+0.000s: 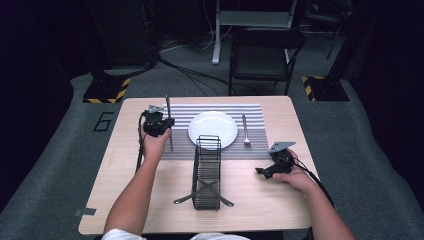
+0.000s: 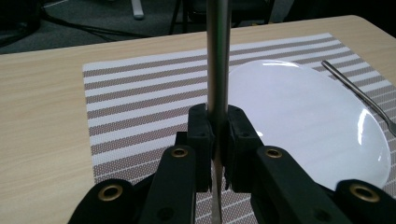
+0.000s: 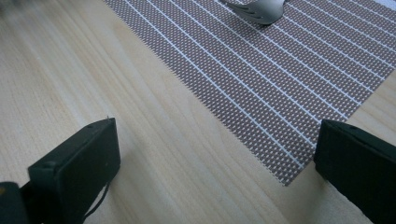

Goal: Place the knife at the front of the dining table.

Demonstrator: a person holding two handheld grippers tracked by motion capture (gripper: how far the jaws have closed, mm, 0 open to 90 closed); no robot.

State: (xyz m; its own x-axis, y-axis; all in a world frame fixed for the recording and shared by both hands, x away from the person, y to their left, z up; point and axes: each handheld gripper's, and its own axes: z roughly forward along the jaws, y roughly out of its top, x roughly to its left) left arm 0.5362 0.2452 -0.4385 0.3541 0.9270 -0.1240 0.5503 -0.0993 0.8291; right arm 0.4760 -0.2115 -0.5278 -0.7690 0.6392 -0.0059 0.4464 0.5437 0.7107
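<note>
Clamping a slim silver table knife (image 1: 169,120) upright between its black jaws, the left gripper (image 1: 161,121) holds it above the striped brown-and-white placemat's (image 1: 182,116) left edge, just beside the round white plate (image 1: 212,128); the step looks like laying the knife down, which calls for tilting it flat onto the mat clear of the plate's rim. The right gripper (image 1: 265,171), jaws wide apart, rests near the light wooden table's (image 1: 125,165) right edge, a silver fork (image 1: 245,131) lies right of the plate, and a black wire cutlery rack (image 1: 207,172) stands mid-table.
</note>
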